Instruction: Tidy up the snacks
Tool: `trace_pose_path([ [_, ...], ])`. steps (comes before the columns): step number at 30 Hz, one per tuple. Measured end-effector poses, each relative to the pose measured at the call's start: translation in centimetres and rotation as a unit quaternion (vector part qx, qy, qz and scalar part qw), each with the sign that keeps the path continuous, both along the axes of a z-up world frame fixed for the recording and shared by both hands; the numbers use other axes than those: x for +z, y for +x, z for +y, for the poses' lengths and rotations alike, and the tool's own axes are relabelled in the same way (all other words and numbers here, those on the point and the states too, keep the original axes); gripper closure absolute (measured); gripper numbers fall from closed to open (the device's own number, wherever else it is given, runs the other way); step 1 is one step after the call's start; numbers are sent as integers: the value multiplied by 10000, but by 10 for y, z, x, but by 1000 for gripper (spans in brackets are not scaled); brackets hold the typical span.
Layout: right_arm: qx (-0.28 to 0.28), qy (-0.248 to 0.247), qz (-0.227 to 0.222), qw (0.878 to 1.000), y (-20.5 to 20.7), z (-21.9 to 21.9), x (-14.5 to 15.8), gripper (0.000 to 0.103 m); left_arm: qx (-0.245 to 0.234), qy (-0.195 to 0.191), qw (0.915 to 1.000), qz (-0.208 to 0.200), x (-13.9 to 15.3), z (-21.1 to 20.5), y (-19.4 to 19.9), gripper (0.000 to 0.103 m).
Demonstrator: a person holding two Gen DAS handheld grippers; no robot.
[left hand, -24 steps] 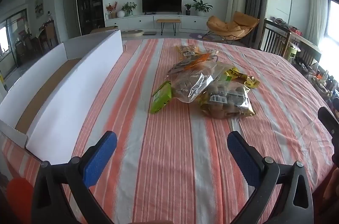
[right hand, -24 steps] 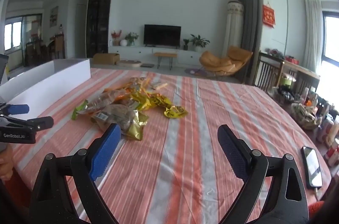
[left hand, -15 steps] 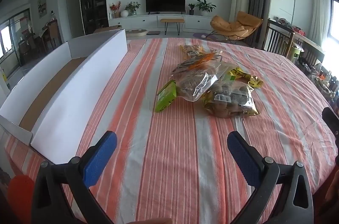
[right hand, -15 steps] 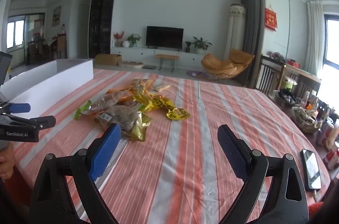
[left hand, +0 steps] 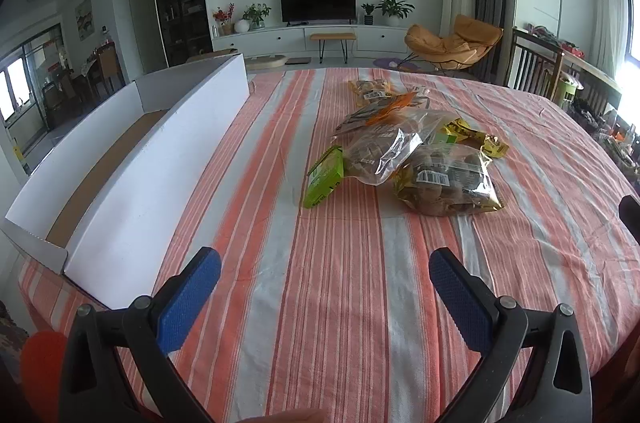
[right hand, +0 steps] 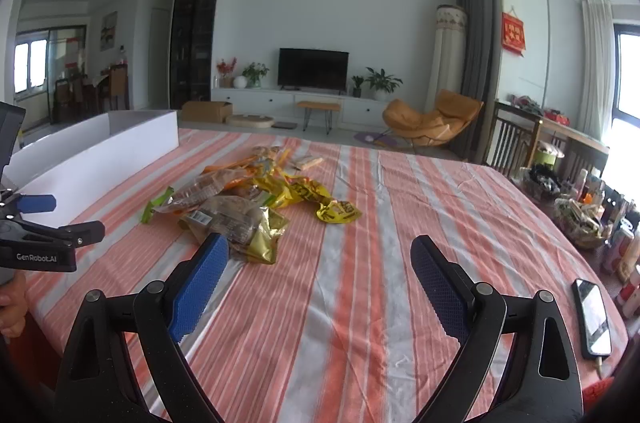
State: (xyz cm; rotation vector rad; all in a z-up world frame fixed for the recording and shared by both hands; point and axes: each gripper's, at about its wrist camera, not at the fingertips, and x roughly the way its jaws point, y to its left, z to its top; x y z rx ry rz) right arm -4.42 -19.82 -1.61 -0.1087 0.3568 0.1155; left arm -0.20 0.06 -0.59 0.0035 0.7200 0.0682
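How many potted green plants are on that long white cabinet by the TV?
4. Left of the black TV: one leafy green plant. Right of it: a small plant and a larger one. The red-flowered one stands farthest left. Others may be hidden.

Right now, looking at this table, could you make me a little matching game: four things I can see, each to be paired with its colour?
Things:
1. snack box
2. long tray
3. phone
4. armchair

Colours:
A. white
B. orange-tan
C. green
D. black

Pairs: 1-C, 2-A, 3-D, 4-B
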Motion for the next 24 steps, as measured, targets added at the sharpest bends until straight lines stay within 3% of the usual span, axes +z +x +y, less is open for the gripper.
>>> trace_pose_path([
  [24,13,-10,65,10000,4,2,-8,8,-22,180,9998,130,-9,-4,2,0],
])
